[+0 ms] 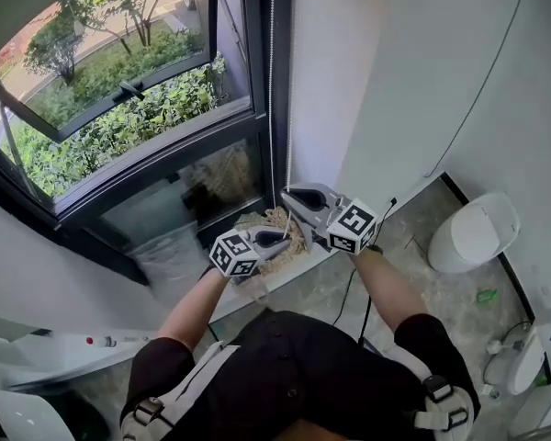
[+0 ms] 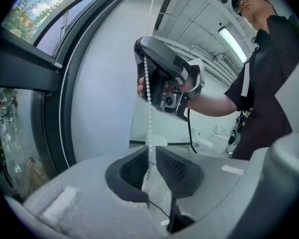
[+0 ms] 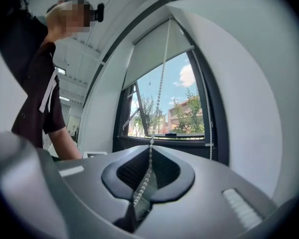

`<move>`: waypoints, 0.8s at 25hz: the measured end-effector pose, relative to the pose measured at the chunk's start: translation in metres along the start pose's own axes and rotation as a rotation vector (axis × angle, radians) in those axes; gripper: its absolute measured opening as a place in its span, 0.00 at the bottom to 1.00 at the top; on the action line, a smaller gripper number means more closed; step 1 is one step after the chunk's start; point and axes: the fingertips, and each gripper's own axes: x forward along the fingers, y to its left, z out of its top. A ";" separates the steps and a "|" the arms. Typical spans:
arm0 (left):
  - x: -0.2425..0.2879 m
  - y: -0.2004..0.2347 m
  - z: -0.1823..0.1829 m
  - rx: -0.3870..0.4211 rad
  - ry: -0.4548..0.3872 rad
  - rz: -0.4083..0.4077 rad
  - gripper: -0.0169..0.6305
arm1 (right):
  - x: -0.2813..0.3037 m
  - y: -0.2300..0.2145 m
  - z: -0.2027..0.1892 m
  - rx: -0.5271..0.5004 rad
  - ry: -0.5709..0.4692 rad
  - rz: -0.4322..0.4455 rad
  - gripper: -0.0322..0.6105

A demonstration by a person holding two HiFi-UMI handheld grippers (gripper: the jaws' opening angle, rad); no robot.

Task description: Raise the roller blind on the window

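Matt shells, glossy beads
The bead chain [image 3: 162, 78] looks like smooth, glossy white plastic. The left claw [image 2: 150, 163] and right claw [image 3: 150, 166] are matt grey plastic with black mesh-textured linings. The roller blind [image 3: 154, 49] is pale matt cloth, the window frame [image 1: 280, 81] dark and matt.

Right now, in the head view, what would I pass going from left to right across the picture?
window → left gripper → right gripper → white rounded bin
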 end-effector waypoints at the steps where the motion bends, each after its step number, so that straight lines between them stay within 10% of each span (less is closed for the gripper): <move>1: -0.001 -0.003 -0.004 -0.002 0.003 -0.010 0.15 | -0.004 -0.002 -0.002 0.026 -0.010 -0.012 0.07; 7: -0.034 0.013 0.051 -0.005 -0.154 0.011 0.25 | -0.013 -0.015 0.000 0.038 -0.003 -0.034 0.07; 14: -0.077 0.003 0.220 0.125 -0.483 -0.018 0.25 | -0.013 -0.007 0.002 0.052 -0.023 -0.018 0.07; 20: -0.076 -0.017 0.308 0.290 -0.522 -0.076 0.25 | -0.014 -0.001 0.004 0.056 -0.032 -0.012 0.07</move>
